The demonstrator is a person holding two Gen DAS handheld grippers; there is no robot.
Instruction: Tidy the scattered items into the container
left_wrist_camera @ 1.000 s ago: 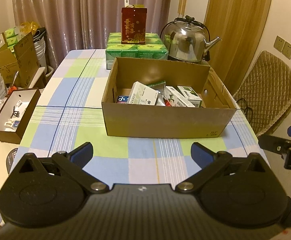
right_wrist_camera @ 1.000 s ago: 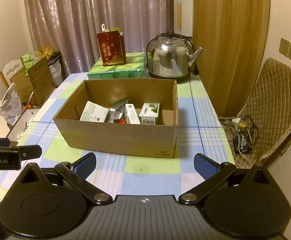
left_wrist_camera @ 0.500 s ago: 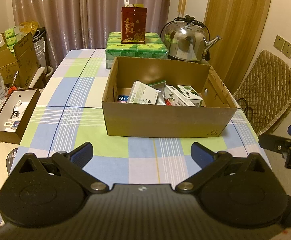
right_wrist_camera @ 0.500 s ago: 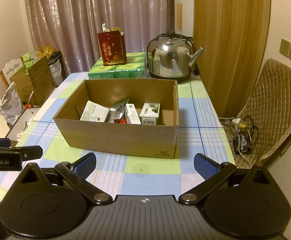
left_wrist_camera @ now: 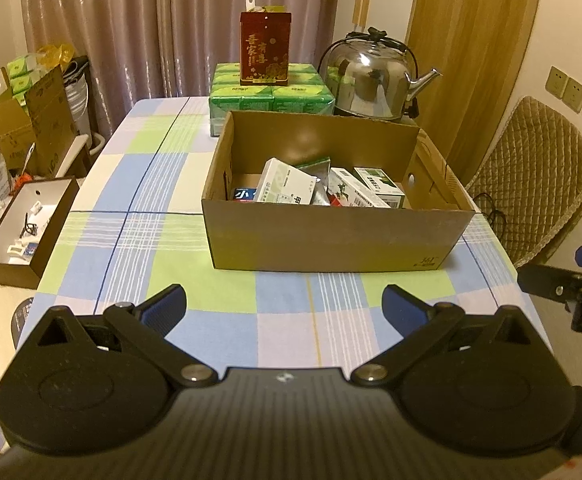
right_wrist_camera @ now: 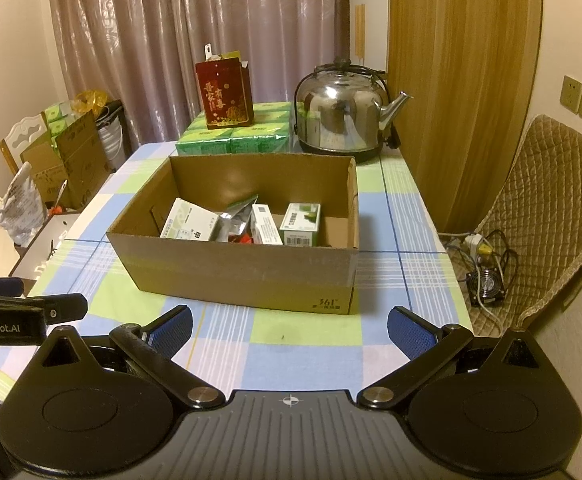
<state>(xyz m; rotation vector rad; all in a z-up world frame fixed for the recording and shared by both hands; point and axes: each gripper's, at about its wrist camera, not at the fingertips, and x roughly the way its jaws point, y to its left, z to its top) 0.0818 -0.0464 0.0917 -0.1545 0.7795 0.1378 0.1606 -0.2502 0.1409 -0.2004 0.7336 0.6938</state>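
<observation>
almost nothing has moved since the earlier frames: both grippers hang at the near edge of the table, and the cardboard box (left_wrist_camera: pixel 331 236) sits where it was, straight ahead of them. left gripper (left_wrist_camera: pixel 283 304) is spread wide and empty, its blue pads well apart over the checked tablecloth (left_wrist_camera: pixel 139 248). right gripper (right_wrist_camera: pixel 289 328) is likewise wide and empty, with the box just beyond its fingertips.

the task's things, small medicine packets (right_wrist_camera: pixel 251 226), already lie loose inside the box, leaning on one another; a white packet (left_wrist_camera: pixel 287 186) stands tilted at the left of the heap. no stray item shows on the cloth between either gripper and the box, so the tidying looks complete or nearly so.

risks from here, as judgement: a forward push with either gripper would meet the near wall of the box and could slide it toward the kettle (right_wrist_camera: pixel 341 114) and the stacked green packs (right_wrist_camera: pixel 233 138) behind it. reaching in from above could knock the leaning packets flat or over the rim. the red box (left_wrist_camera: pixel 265 46) on those packs stands tall and might topple if the stack is nudged. the grippers sit side by side, each showing at the edge of the other's view, so a careless sideways swing could bring them together.
</observation>
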